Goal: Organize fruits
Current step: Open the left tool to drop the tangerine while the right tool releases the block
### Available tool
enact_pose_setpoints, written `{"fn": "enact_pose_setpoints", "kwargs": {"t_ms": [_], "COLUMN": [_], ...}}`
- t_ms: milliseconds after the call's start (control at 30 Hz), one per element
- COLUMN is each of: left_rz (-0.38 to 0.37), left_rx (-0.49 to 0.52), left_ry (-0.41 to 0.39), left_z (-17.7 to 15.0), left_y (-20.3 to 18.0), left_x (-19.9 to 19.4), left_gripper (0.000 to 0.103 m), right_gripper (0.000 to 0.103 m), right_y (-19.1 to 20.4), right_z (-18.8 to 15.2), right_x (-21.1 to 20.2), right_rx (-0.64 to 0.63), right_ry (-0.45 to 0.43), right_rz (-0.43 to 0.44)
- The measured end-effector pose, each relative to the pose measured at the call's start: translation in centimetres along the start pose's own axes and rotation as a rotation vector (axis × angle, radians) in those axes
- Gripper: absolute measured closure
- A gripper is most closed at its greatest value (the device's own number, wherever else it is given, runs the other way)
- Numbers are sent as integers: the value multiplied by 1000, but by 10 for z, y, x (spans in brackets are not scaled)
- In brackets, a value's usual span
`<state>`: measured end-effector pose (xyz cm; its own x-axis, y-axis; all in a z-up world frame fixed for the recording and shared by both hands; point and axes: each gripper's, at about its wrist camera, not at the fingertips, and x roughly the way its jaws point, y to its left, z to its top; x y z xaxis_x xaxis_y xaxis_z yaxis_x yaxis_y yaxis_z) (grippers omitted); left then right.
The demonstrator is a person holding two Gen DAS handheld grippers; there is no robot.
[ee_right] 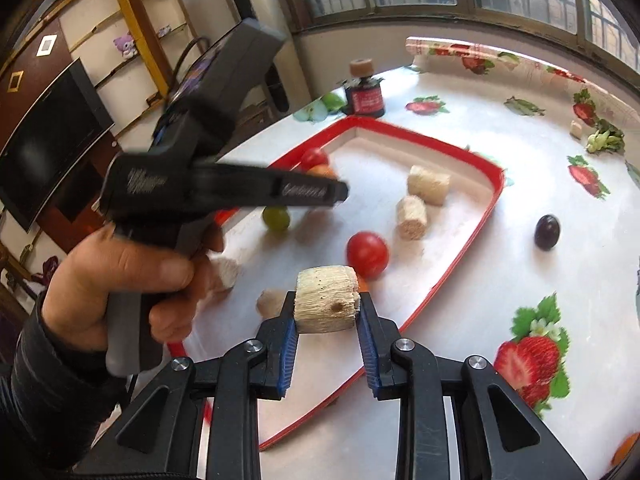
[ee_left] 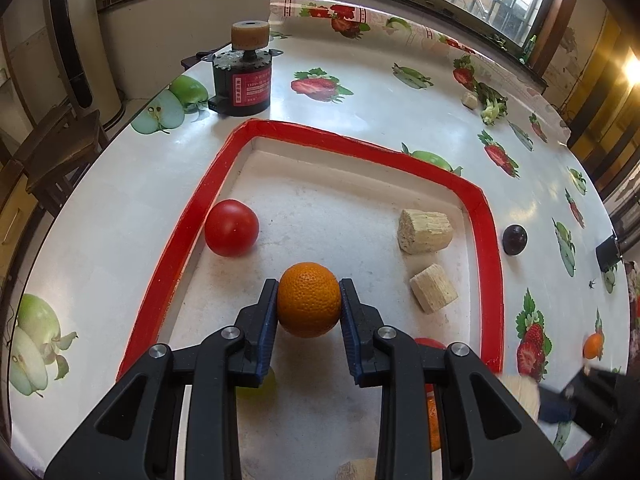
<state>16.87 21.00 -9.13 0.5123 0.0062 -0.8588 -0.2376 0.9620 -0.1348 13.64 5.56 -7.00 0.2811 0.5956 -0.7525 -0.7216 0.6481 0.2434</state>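
My left gripper (ee_left: 309, 300) is shut on an orange (ee_left: 309, 300) and holds it above the red-rimmed tray (ee_left: 320, 134). A red tomato (ee_left: 231, 228) and two pale sugarcane pieces (ee_left: 425, 231) (ee_left: 434, 288) lie in the tray. My right gripper (ee_right: 325, 304) is shut on another sugarcane piece (ee_right: 326, 305) over the tray's near edge (ee_right: 452, 272). In the right wrist view the tray also holds a tomato (ee_right: 367, 255), a green grape (ee_right: 276, 218) and sugarcane pieces (ee_right: 428, 183). The left gripper's body (ee_right: 224, 188) is blurred at the left.
A dark plum (ee_left: 514, 240) lies on the fruit-print table just right of the tray; it also shows in the right wrist view (ee_right: 547, 232). A black and red motor (ee_left: 242, 80) stands behind the tray. A green vegetable (ee_left: 494, 106) lies far right. Another orange (ee_left: 593, 345) sits near the right edge.
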Motion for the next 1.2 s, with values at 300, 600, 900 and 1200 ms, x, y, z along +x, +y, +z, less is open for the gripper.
{"fn": "enact_pose_setpoints", "kwargs": {"t_ms": [300,600,900,1200], "left_rz": [3,3,8,30], "left_rx": [14,15,4,-9], "left_ry": [16,14,20,14], "left_z": [-5,-5,-7,-10], "left_y": [-8,-6,-5,-1], "left_x": [8,7,6,-3], "left_gripper": [76,76,76,55], "right_gripper": [75,75,73,66], "right_y": [-38,-42,-43,-39], "right_z": [40,44,43,38], "right_x": [29,39,39,41], "right_rx": [78,76,81,76], "right_ry": [-7,-8,-1,10], "right_rz": [-119,-125,-114,-106]}}
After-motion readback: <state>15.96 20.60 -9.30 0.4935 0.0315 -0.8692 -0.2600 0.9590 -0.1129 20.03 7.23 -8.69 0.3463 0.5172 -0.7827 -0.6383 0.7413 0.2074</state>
